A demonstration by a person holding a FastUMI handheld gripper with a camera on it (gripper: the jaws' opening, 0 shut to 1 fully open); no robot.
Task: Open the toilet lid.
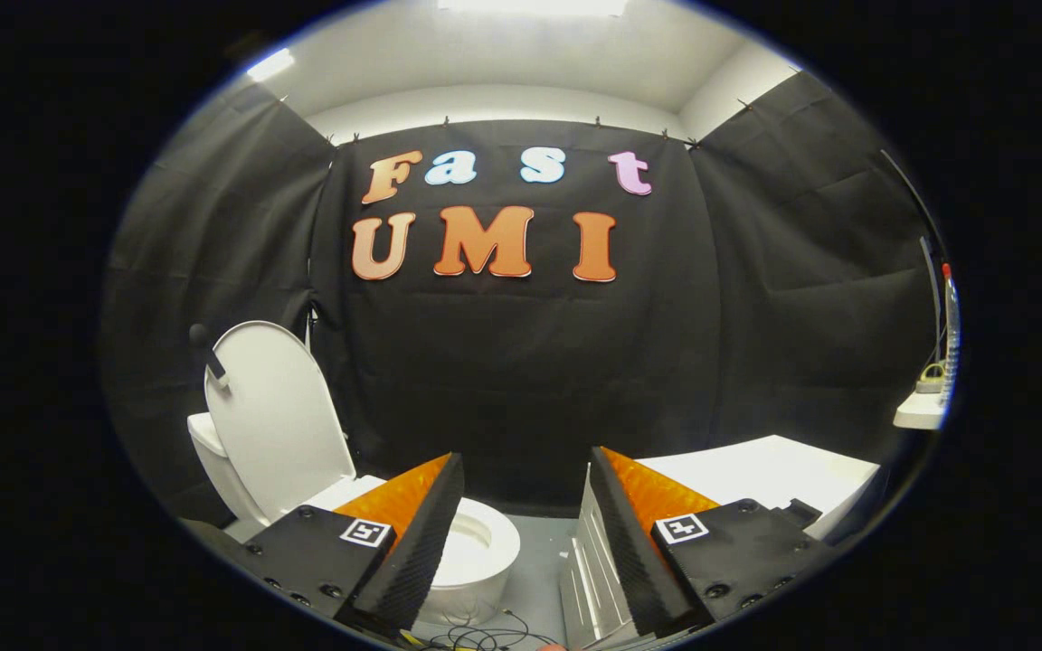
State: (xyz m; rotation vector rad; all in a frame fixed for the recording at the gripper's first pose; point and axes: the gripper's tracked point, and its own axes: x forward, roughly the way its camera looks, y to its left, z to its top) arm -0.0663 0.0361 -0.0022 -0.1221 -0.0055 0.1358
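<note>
Toilet lid [272, 416] standing upright already, leaning back over the bowl [476, 542]; tool [521, 533] hanging open, gripping nothing. Probably just backing off gently now.

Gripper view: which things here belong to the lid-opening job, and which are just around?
Job:
toilet lid, already upright
toilet bowl
tool, fingers apart, holding nothing

Just around:
white table beyond the right finger
small white shelf
cables on the floor
</note>
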